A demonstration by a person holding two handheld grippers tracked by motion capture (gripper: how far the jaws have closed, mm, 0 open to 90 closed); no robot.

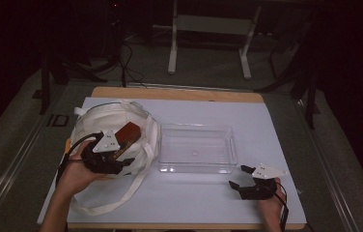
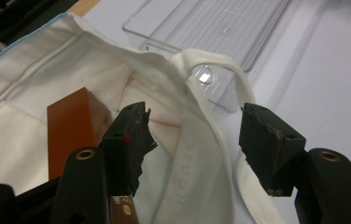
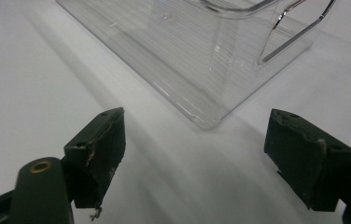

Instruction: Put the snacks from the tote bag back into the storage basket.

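- The reddish-brown rectangular block [image 1: 127, 132] lies inside the open cream canvas tote bag [image 1: 97, 121], which sits just left of the clear rectangular plastic bin [image 1: 196, 147].
- The left gripper [image 2: 194, 140] sits at the bag's mouth, jaws spread, one on each side of the bag's rim and cream webbing handle [image 2: 220, 63]; it pinches nothing.
- The right gripper [image 1: 243, 178] rests near the bin's front right corner, jaws spread and empty.
- Judged step: access to the bag's contents, probably for transfer to the empty bin.
- The next move calls for one jaw on each side of the block, clear of the fabric.
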